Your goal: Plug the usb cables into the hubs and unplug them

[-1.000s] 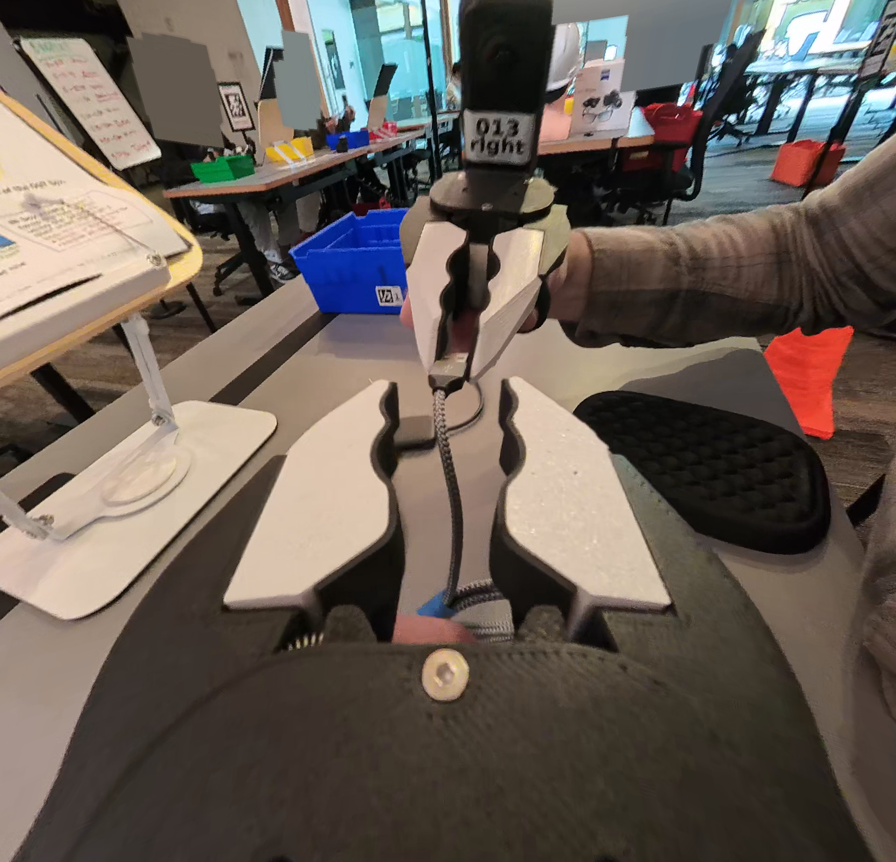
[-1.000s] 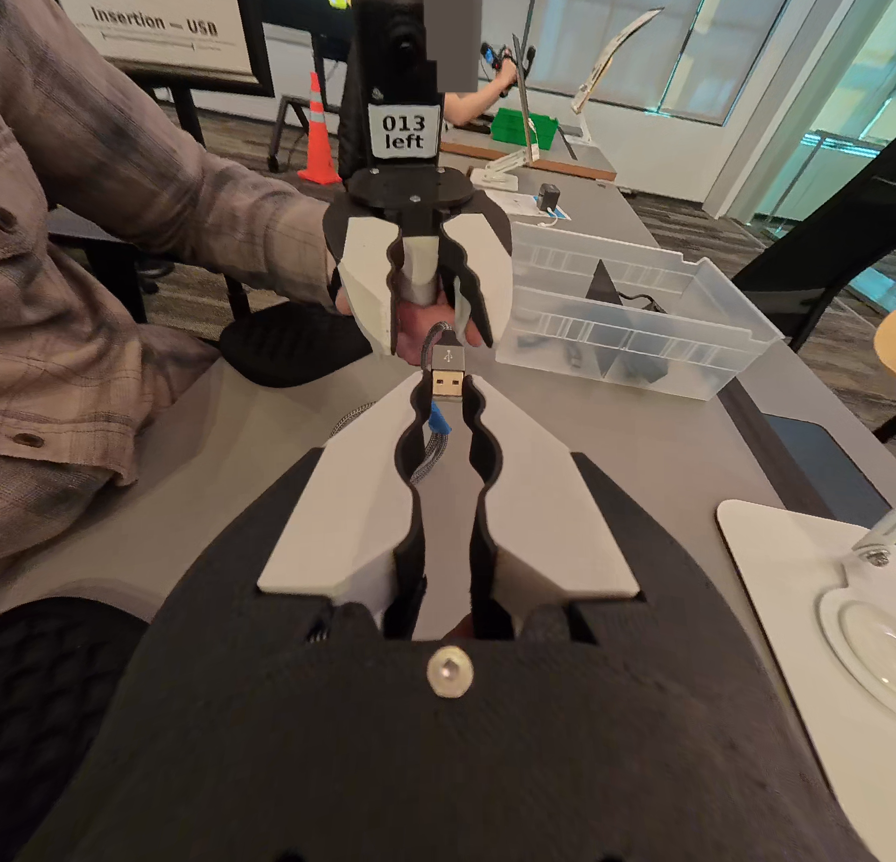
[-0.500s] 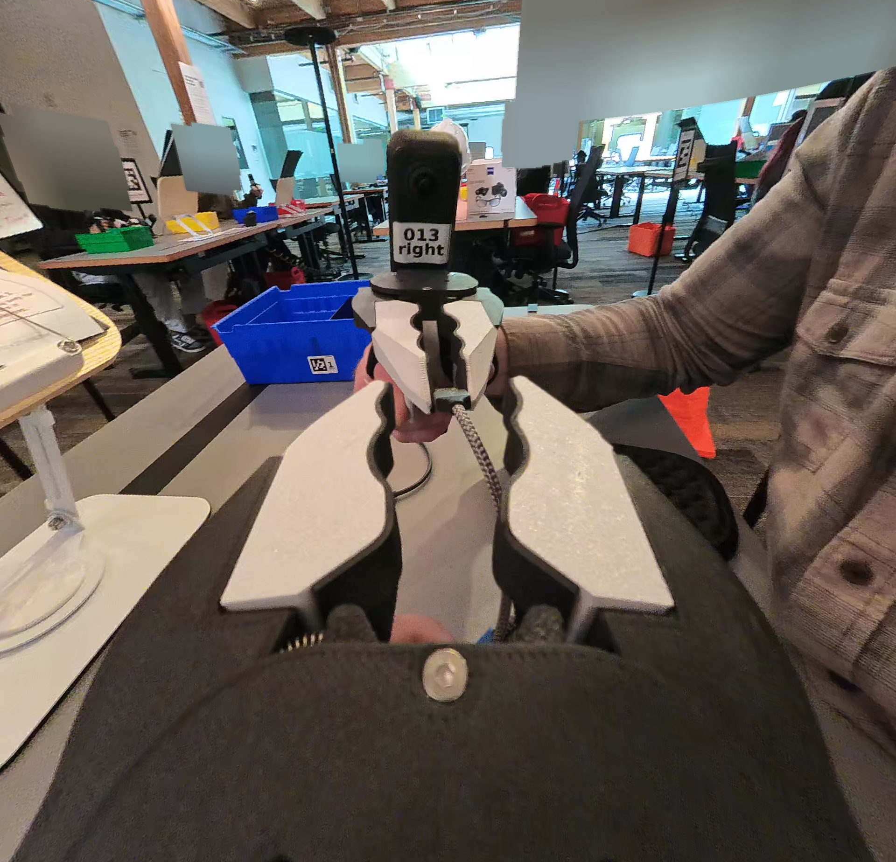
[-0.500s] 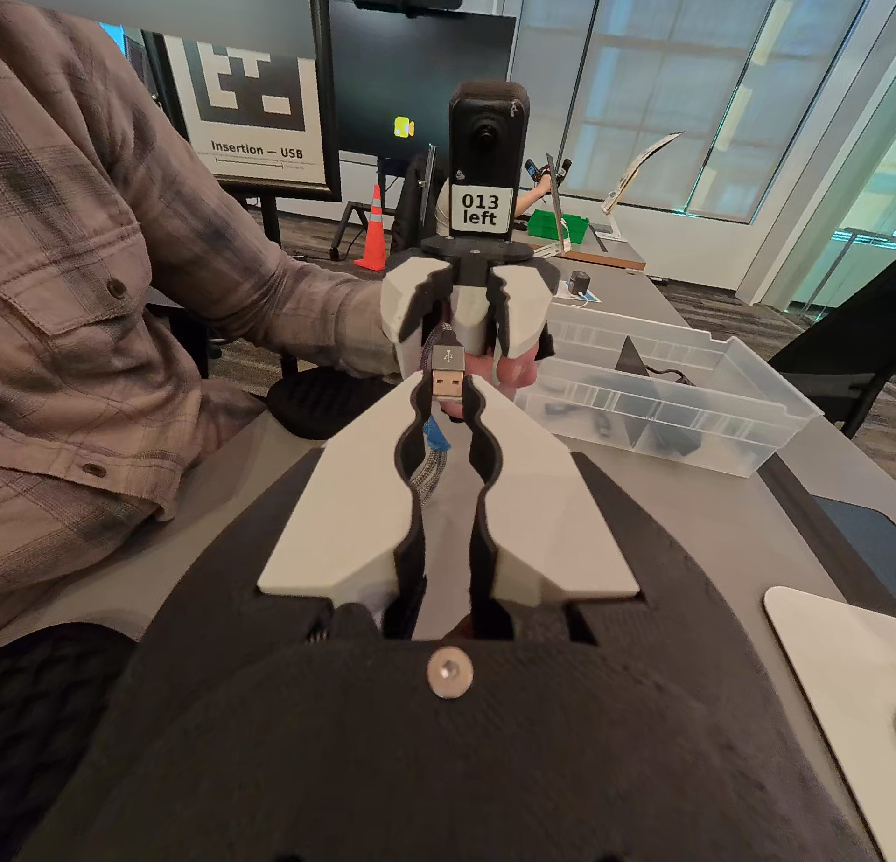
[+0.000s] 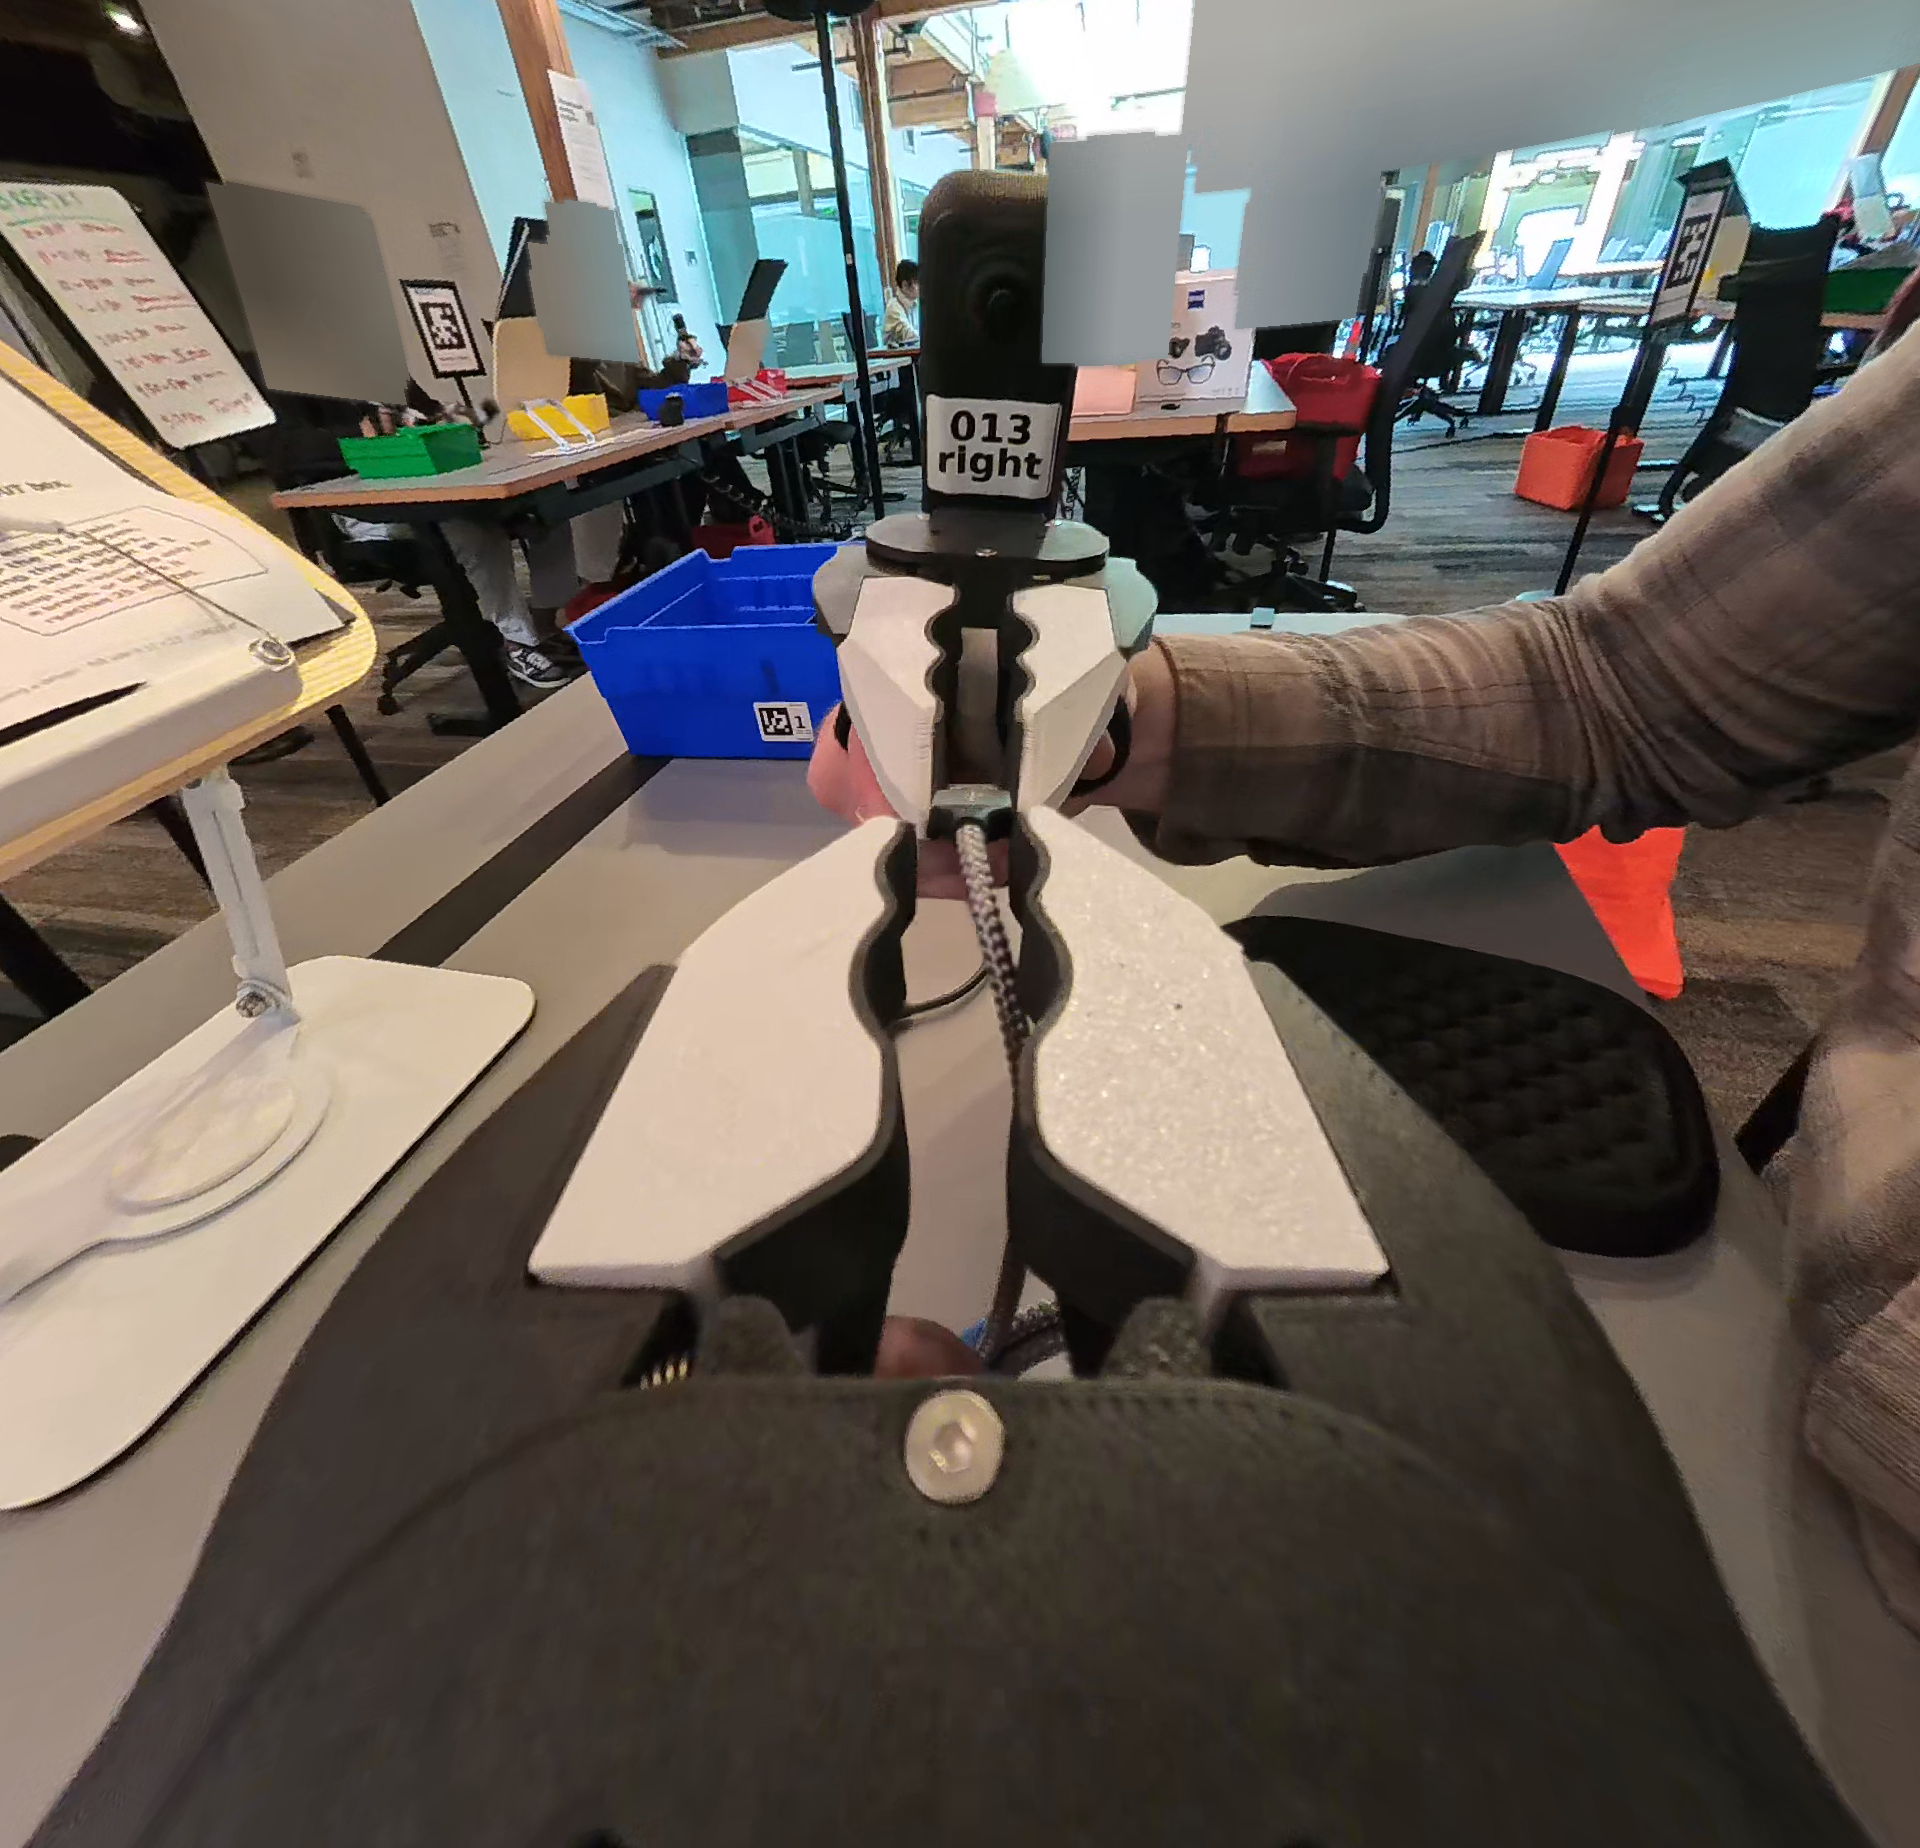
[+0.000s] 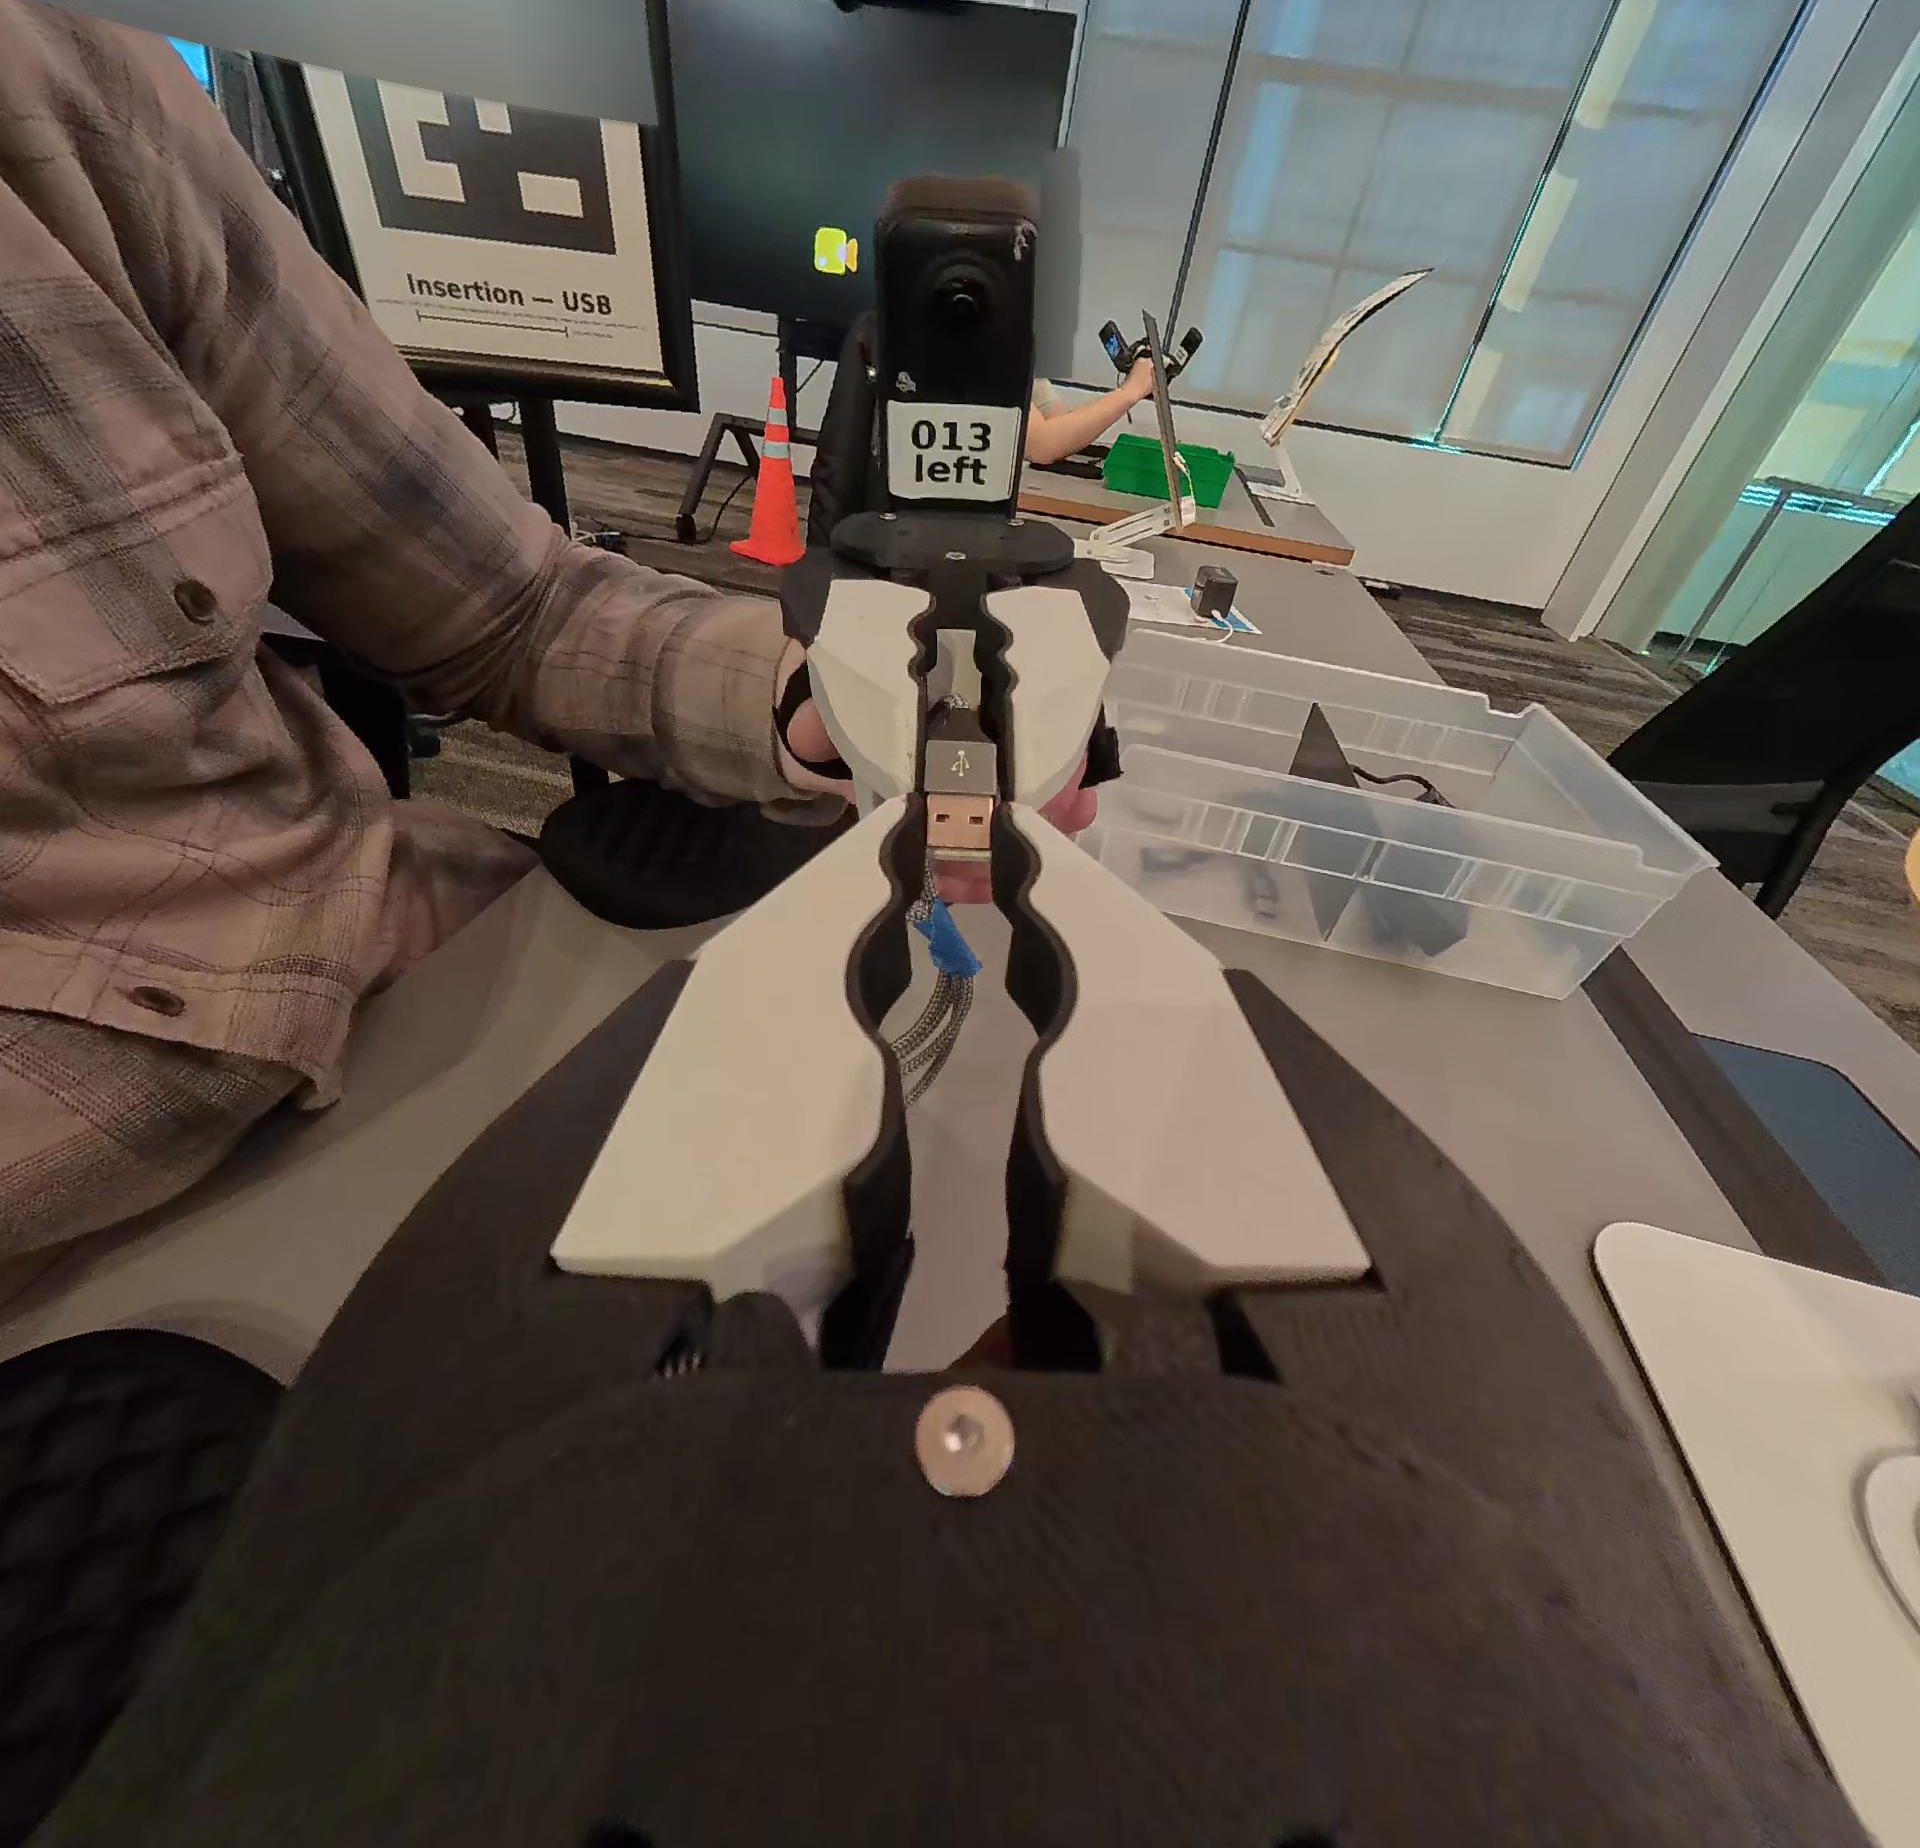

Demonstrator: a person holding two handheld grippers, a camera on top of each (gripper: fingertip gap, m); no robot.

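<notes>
Cable [image 5: 985,931] is running in mid-air from one gripper to the other, well above the tabletop [image 5: 582,925]. The two tools are facing each other nose to nose, probably so each camera is getting a clear look at the connector.

The right gripper [image 6: 957,834] is pinching the plug [image 6: 958,817] at the very tip of its jaws. The metal end is pointing back toward its own camera and the dark housing is pointing away. Gripping so far forward is leaving most of the plug visible, but the metal end is facing the wrong way to be pushed into a port.

The left gripper [image 5: 968,842] is sitting with its jaws only partly spread. The braided cable is passing between them and leaning on one inner edge, with a gap showing on the other side, so it is looking guided rather than clamped. Below it, the spare cable with its blue tape [image 6: 951,948] is hanging in a loose bundle.

This is reading as a re-grip or handover, with the plug being turned or passed so it can be aimed properly. No hub is showing clearly. Dark items are lying in the clear bin [image 6: 1538,925] to the side, too indistinct to name. A blue bin [image 5: 696,676] is standing at the far edge.
</notes>
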